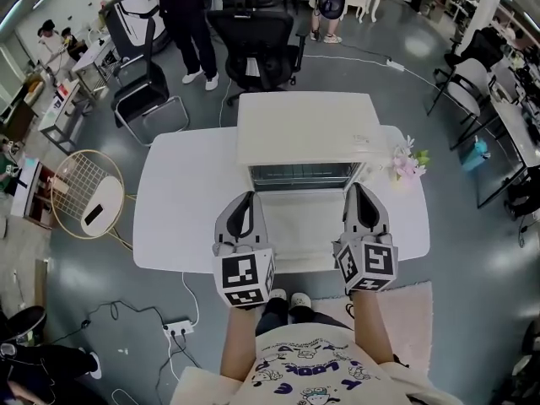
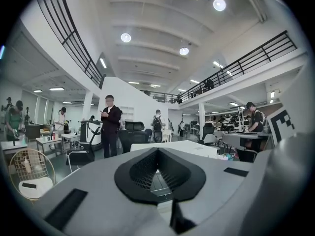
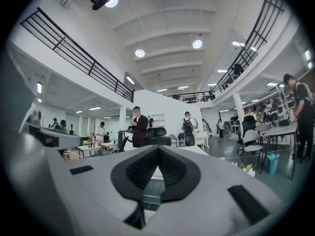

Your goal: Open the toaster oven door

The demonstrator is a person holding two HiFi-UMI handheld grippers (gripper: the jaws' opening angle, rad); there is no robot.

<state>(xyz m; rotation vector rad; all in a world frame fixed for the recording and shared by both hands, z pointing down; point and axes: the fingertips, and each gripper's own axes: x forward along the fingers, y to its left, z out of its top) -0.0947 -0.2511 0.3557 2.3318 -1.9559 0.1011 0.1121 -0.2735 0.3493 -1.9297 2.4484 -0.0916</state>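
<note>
A cream-white toaster oven (image 1: 304,129) stands on the white table (image 1: 169,209). Its door (image 1: 299,230) lies folded down flat toward me, and the wire rack inside (image 1: 301,175) shows. My left gripper (image 1: 247,197) is held above the door's left side and my right gripper (image 1: 356,189) above its right side. Both are shut with nothing between the jaws and neither touches the oven. In the left gripper view the oven's top (image 2: 174,145) shows beyond the closed left gripper (image 2: 157,149). The right gripper view has the closed right gripper (image 3: 158,147) in front of the oven's opening.
A small bunch of flowers (image 1: 407,163) stands on the table right of the oven. A black office chair (image 1: 257,40) and a person (image 1: 186,24) are behind the table. A round wire fan (image 1: 84,194) sits on the floor at left, a power strip (image 1: 177,327) near my feet.
</note>
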